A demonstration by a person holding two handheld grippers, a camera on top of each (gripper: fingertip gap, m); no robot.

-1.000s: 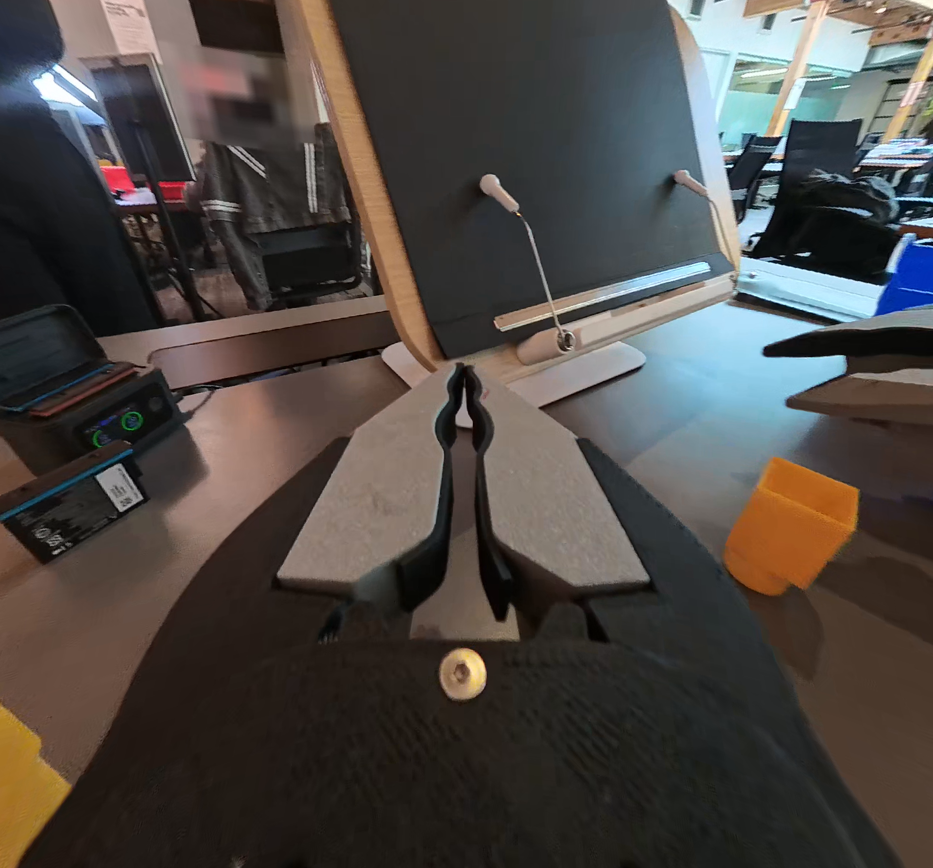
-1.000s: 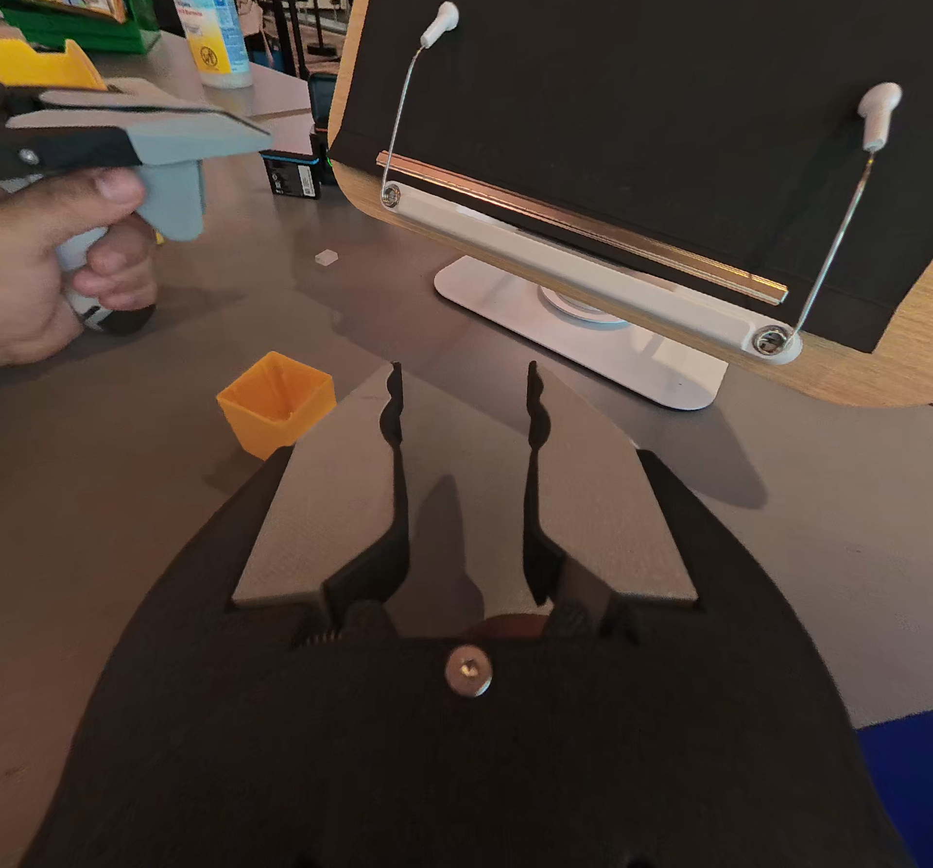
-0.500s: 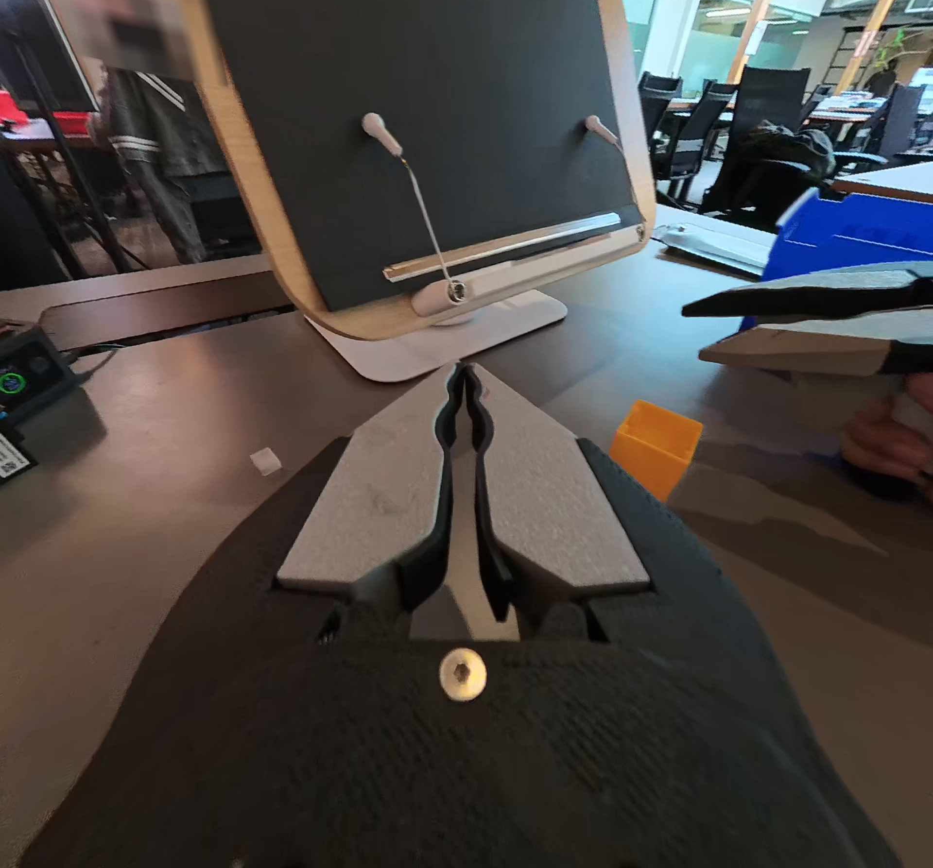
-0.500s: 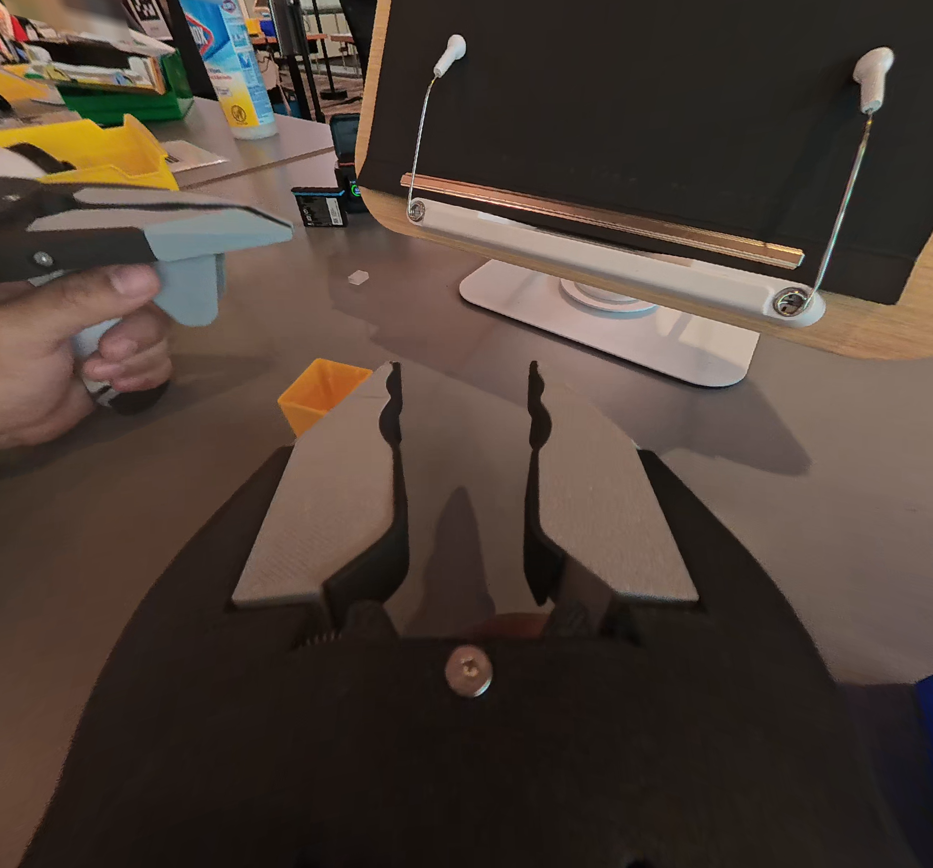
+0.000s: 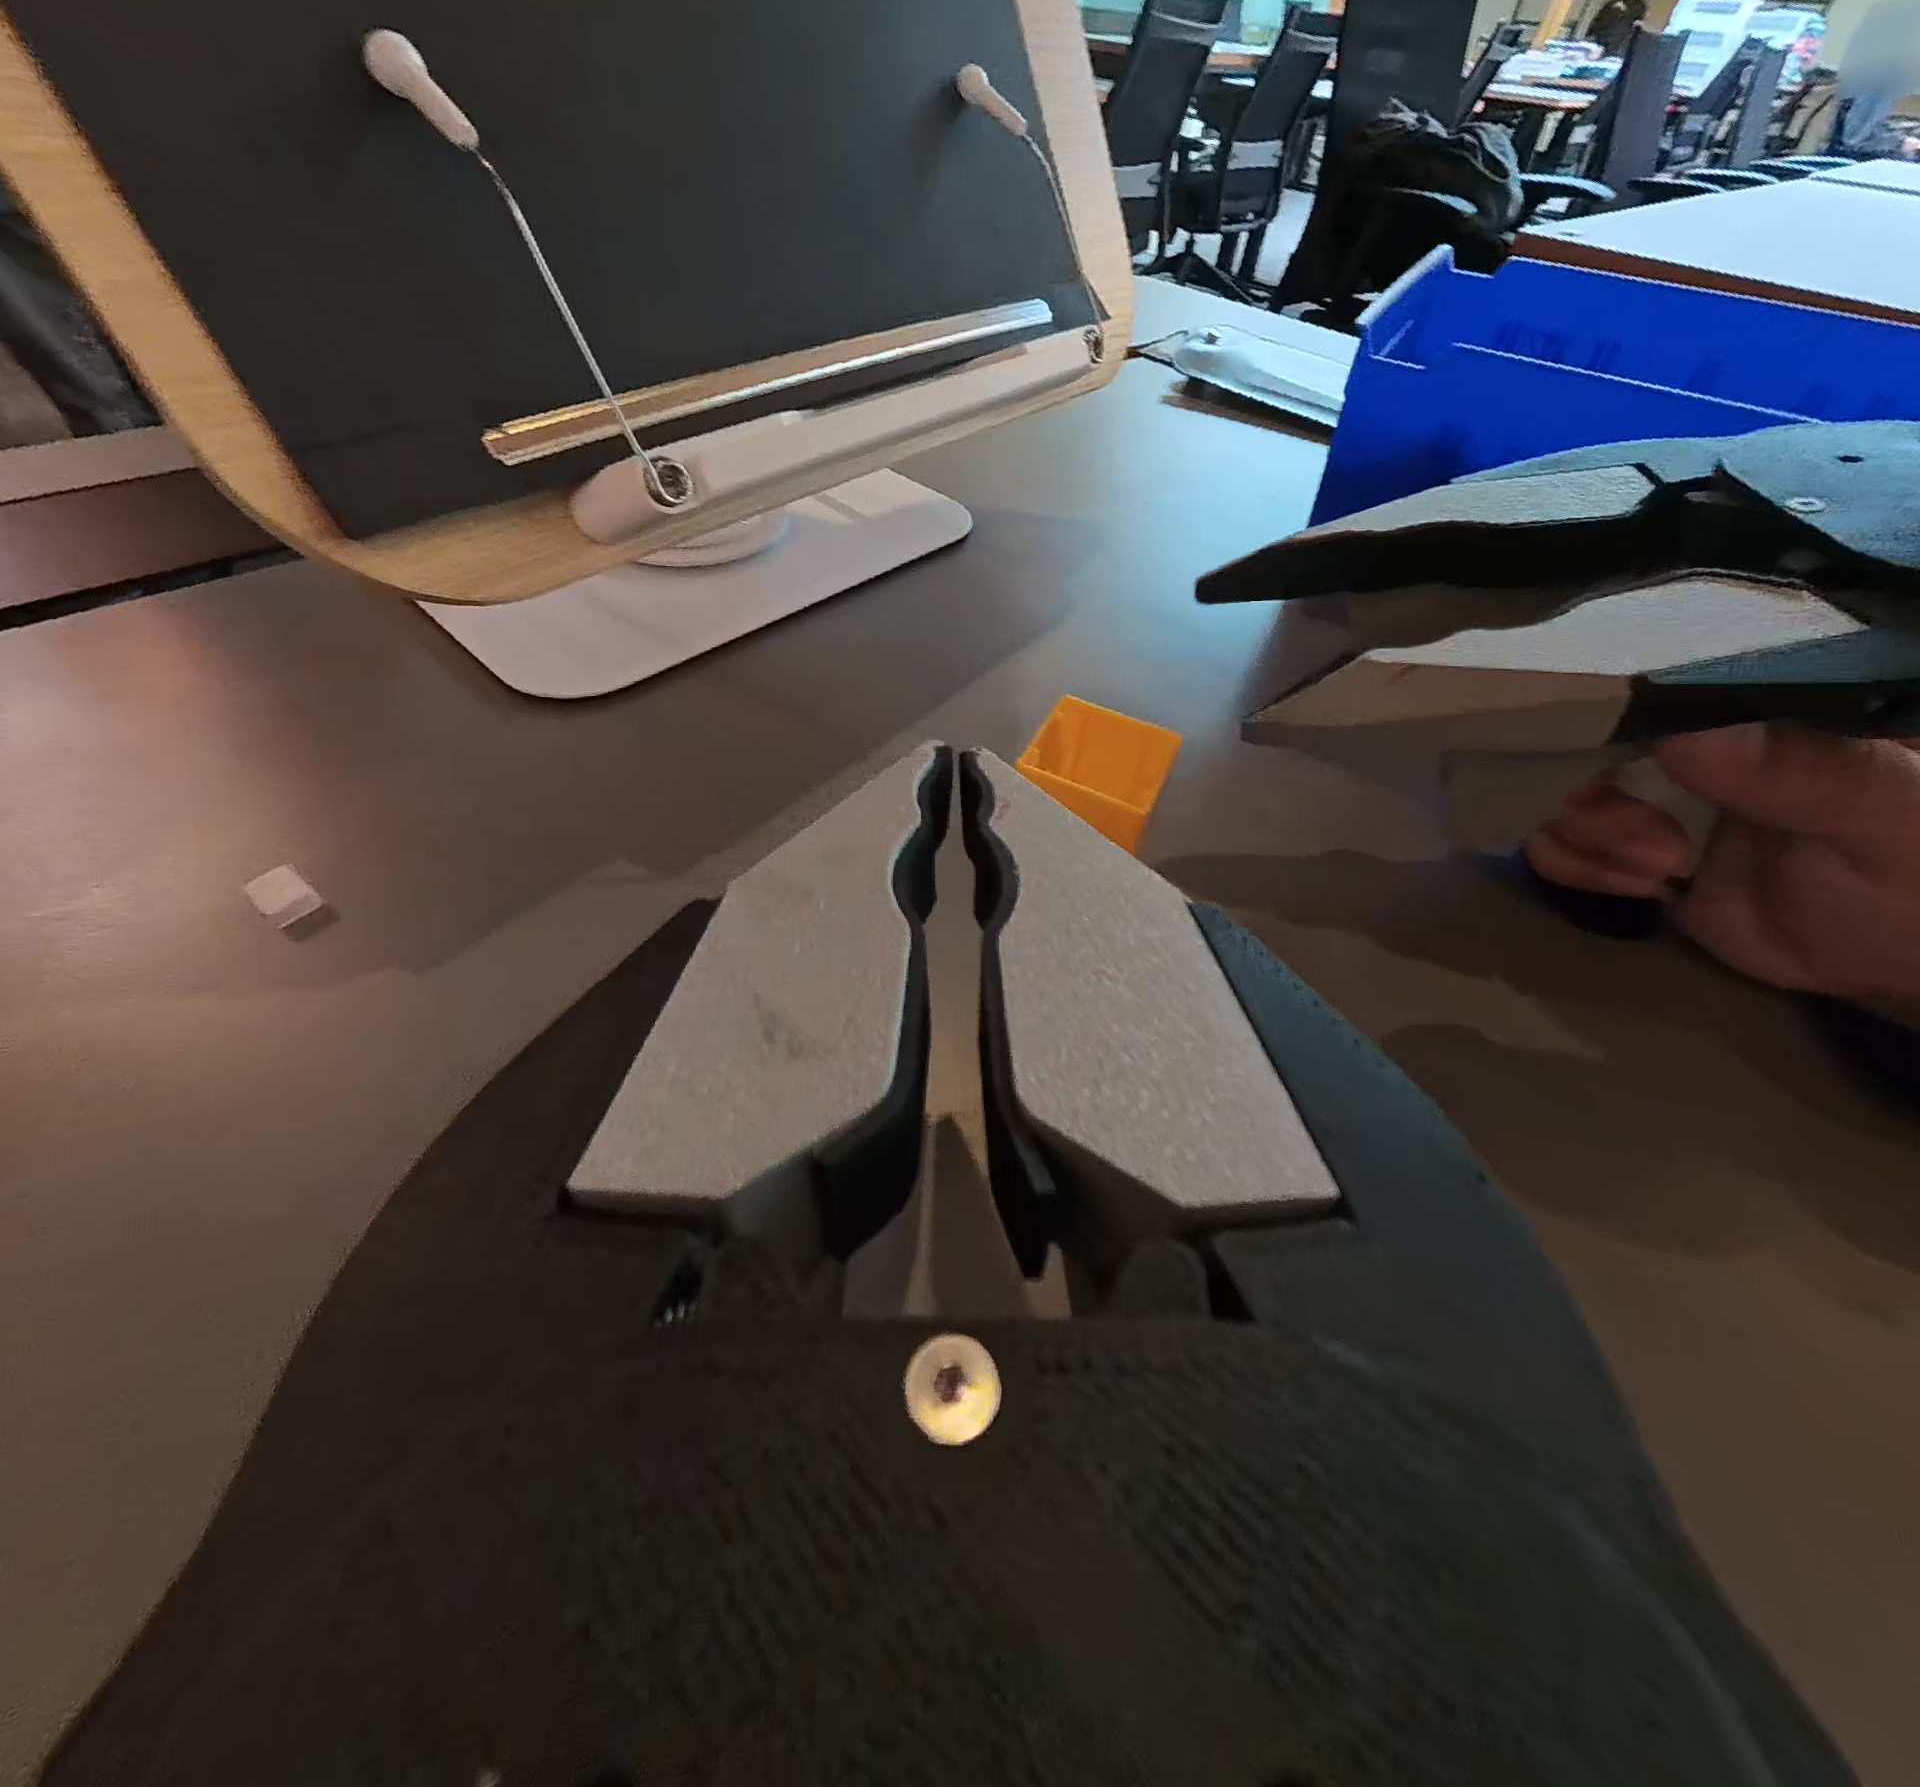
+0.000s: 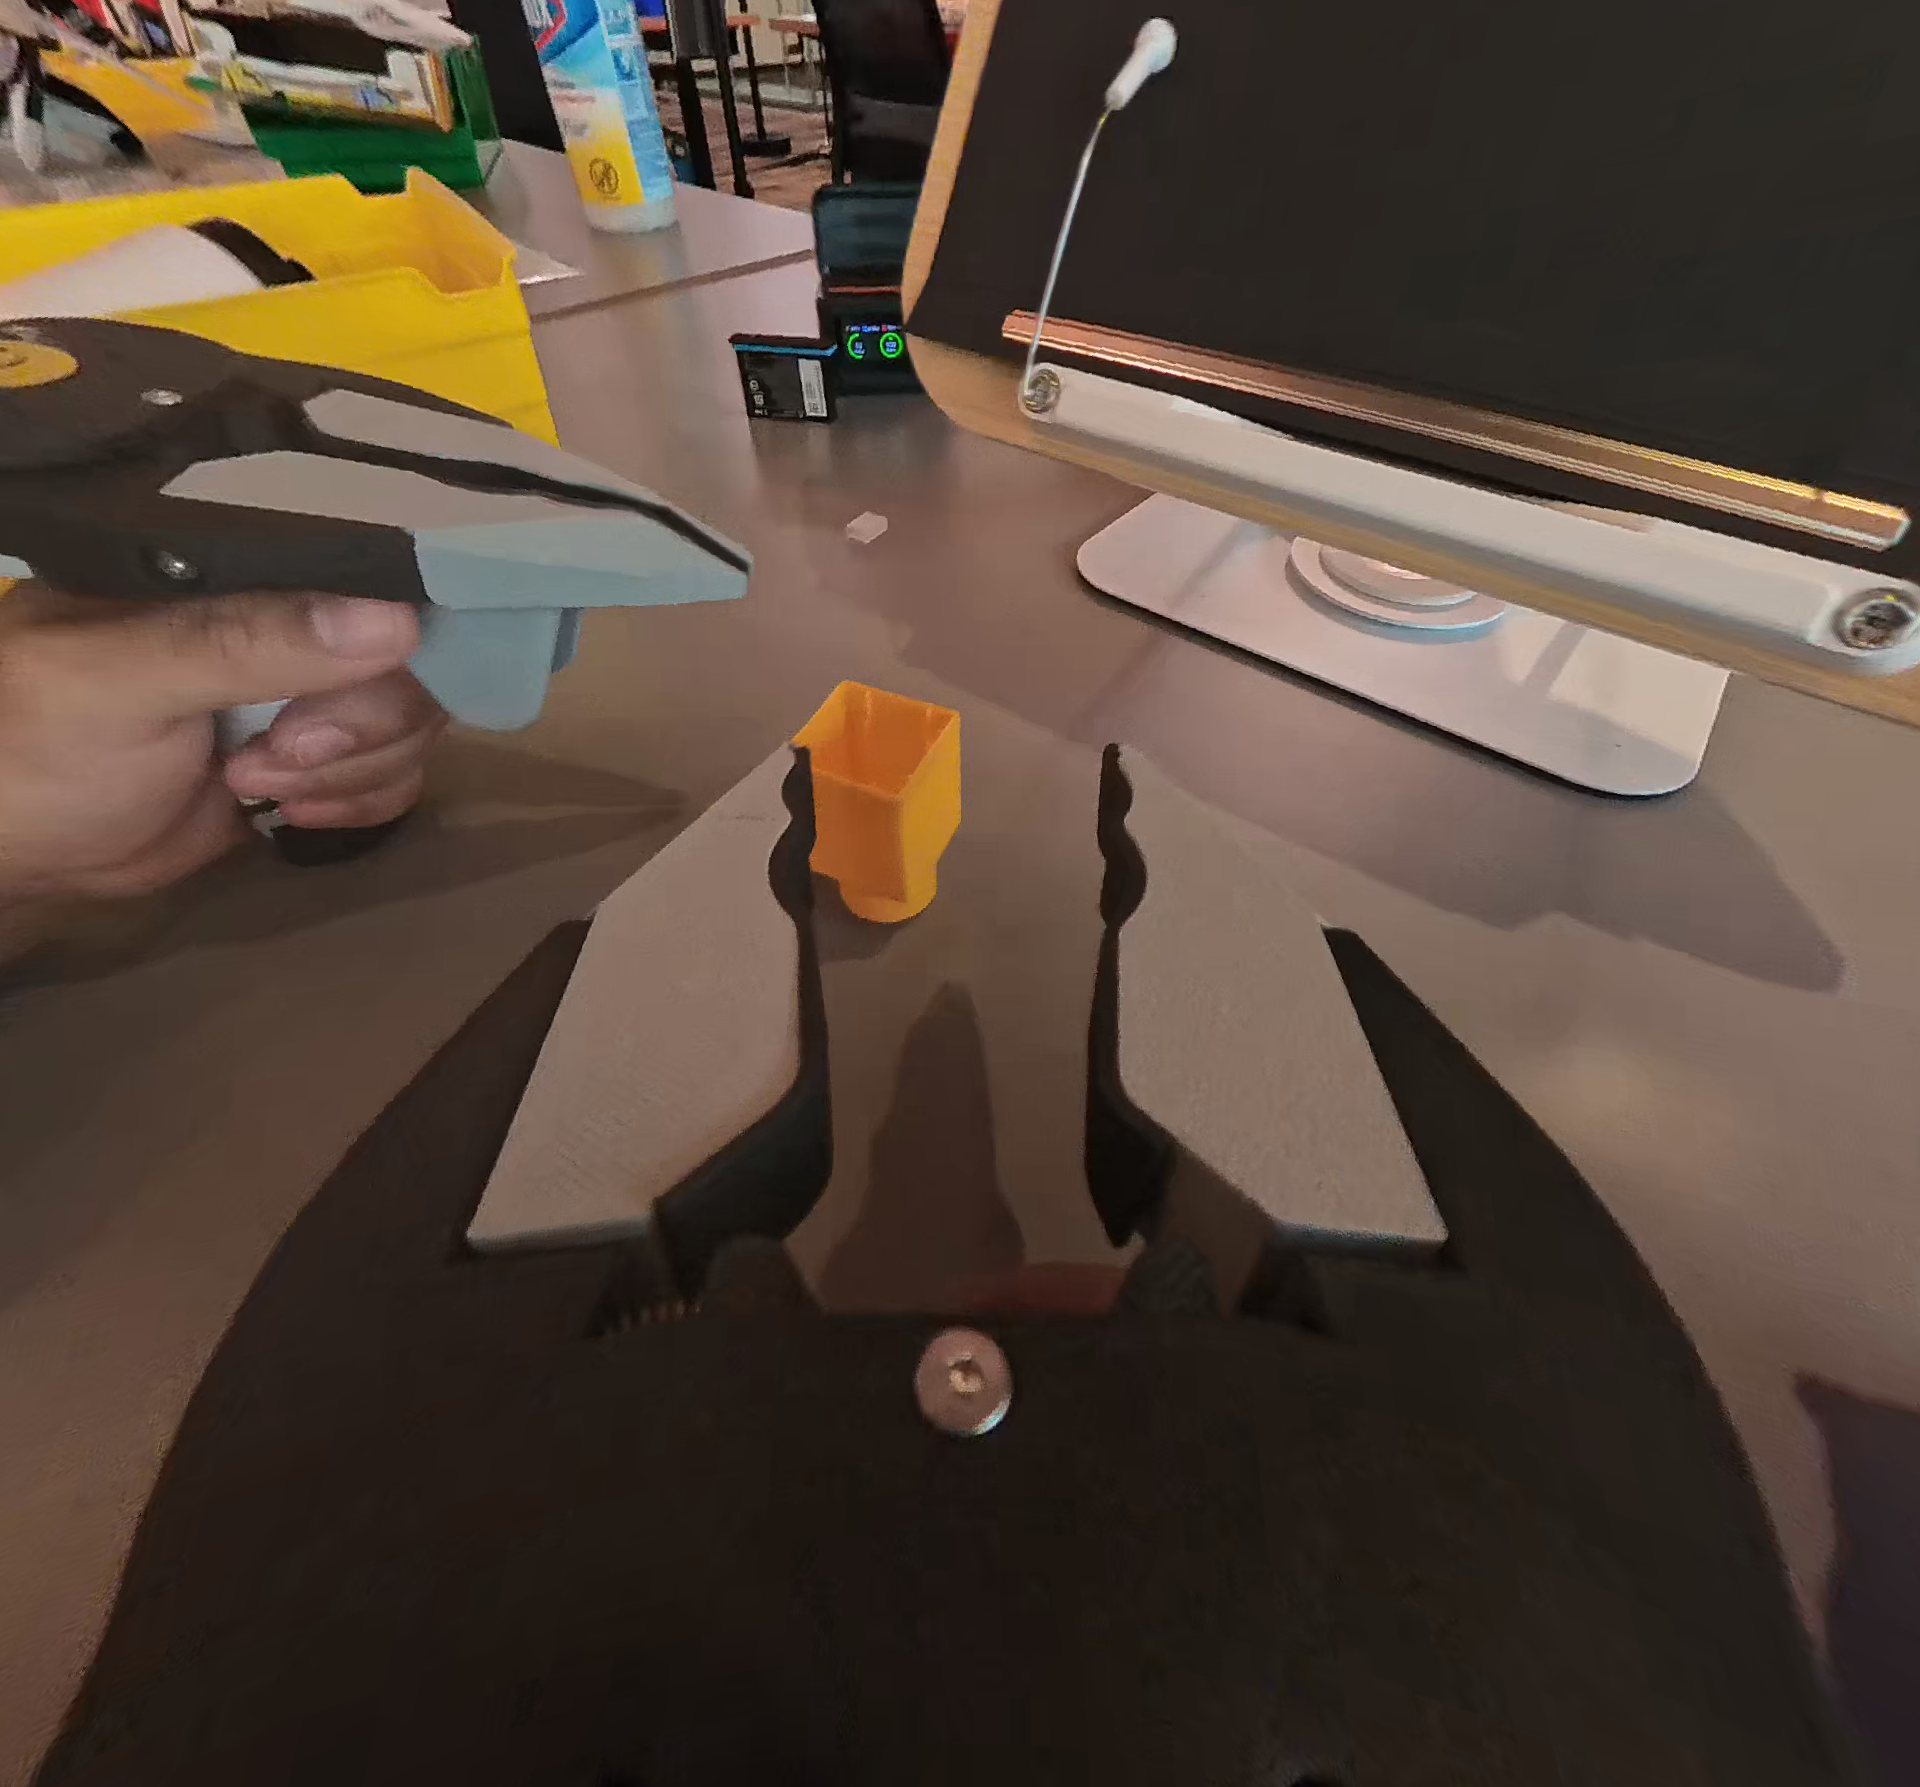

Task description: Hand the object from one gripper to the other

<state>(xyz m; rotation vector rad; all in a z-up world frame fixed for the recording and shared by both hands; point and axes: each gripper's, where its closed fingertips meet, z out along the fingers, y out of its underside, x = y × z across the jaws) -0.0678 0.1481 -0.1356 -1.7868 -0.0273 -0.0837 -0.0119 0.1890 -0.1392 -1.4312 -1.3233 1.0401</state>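
**Asker:** One object matters here, so where is it?

**Me:** One small orange cup point(image 6: 885, 797), square-mouthed with a rounded foot, stands upright on the grey-brown table point(image 6: 1039, 906). Nothing holds it. Seen from my right wrist, it sits just beyond the tips of my right gripper point(image 6: 951, 771), closer to the left finger than to the middle of the gap.

**Asker:** How are your grippers set?

**Me:** My right gripper's fingers are spread wide with nothing between them. My left gripper point(image 5: 956, 769) has its fingers drawn nearly together, only a thin slit showing, and it is empty too. It hangs above the table to the cup's left, with my left hand point(image 6: 156, 729) around its handle.

**Asker:** How far along is the handover?

**Me:** I judge it barely begun. The cup has not been picked up, so the grasp, the lift, the pass to the left gripper and the release all remain.

**Asker:** What surrounds it?

**Me:** A book stand point(image 5: 582, 210) with a dark face, wooden edge and white base rises just behind the cup. A tiny white scrap point(image 5: 283, 898) lies on the table, well apart. Farther off are a yellow bin point(image 6: 312, 283), a blue bin point(image 5: 1558, 366), a small black battery point(image 6: 787, 376) beside a charger with green lights, and a bottle. Beyond is an open office with black chairs and desks.
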